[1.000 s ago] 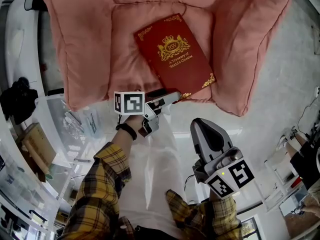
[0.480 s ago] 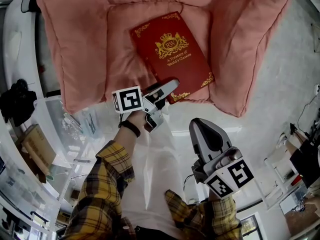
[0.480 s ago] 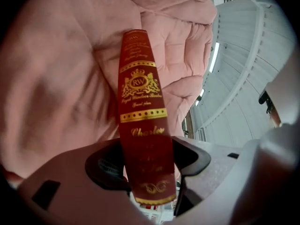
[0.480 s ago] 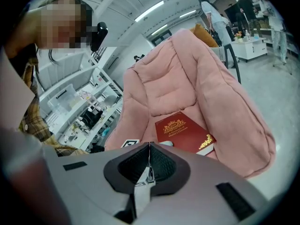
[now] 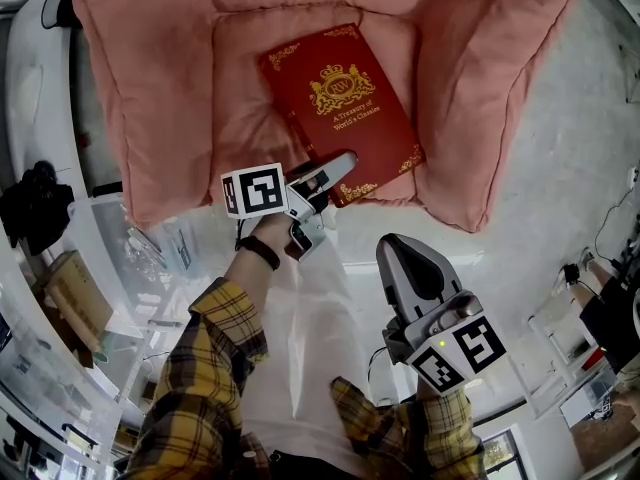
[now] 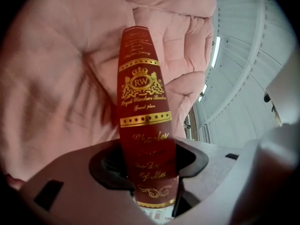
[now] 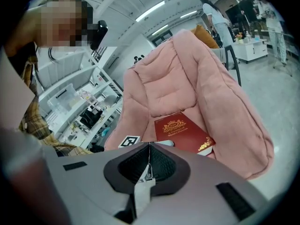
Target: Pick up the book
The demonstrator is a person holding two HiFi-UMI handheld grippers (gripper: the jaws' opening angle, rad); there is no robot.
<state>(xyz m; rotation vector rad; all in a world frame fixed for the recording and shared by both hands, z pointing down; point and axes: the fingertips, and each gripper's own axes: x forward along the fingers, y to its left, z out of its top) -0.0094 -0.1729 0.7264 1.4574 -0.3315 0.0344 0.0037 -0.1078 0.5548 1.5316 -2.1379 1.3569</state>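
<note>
The red hardback book (image 5: 340, 108) lies flat on the seat of a pink cushioned chair (image 5: 150, 98). It looks stiff, fairly heavy and glossy, so it is best pinched deep across the spine. The left claw (image 5: 333, 171) clamps its near end. Only the left gripper view shows the gilt spine between the jaws. The right claw (image 5: 408, 260), nearer, is closed and empty.

The pale floor (image 5: 560, 168) carries a pink cushioned chair (image 5: 170, 88) — the red book (image 5: 340, 108) lies on its seat.
</note>
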